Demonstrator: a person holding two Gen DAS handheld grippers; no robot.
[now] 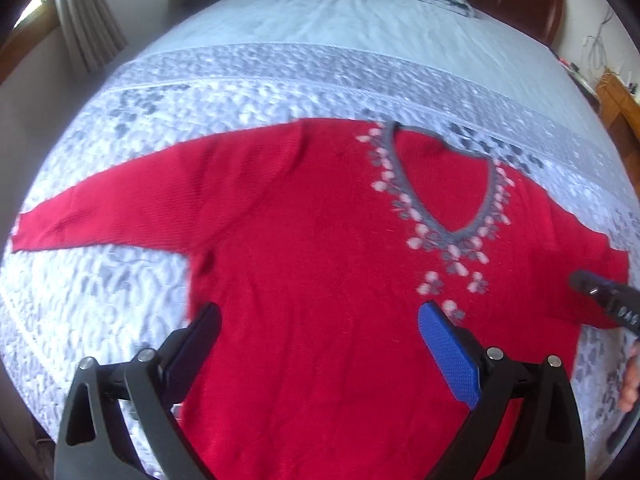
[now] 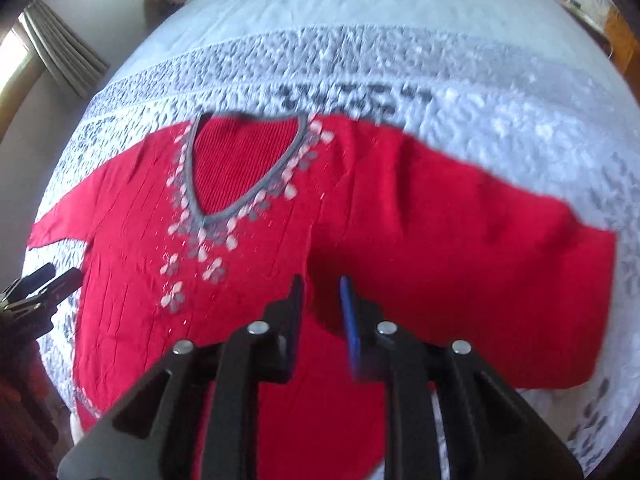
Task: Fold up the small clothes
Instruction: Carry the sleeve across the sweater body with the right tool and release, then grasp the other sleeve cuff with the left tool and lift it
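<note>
Fingers of the left gripper [image 1: 320,332] stand wide apart at the bottom of the left wrist view, gripping nothing, with the red sweater [image 1: 320,240] filling the frame just beyond and beneath them. Those of the right gripper [image 2: 322,300] are parted only a little at the lower centre of the right wrist view; nothing is visibly pinched between them, though blur makes that hard to confirm.

The sweater lies face up on the quilted bedspread [image 1: 280,80], its V-neck collar [image 1: 448,184] toward the top of the frame and both sleeves spread out sideways, so its long axis runs left to right across both views. The left sleeve [image 1: 100,208] stretches to the left edge of the left wrist view, so the left gripper looks nearer to it. The right sleeve [image 2: 500,248] runs toward the right edge of the right wrist view, directly beyond the right gripper.

The sweater's hem is cut off by the lower edge and hidden behind the gripper bodies in both views.
</note>
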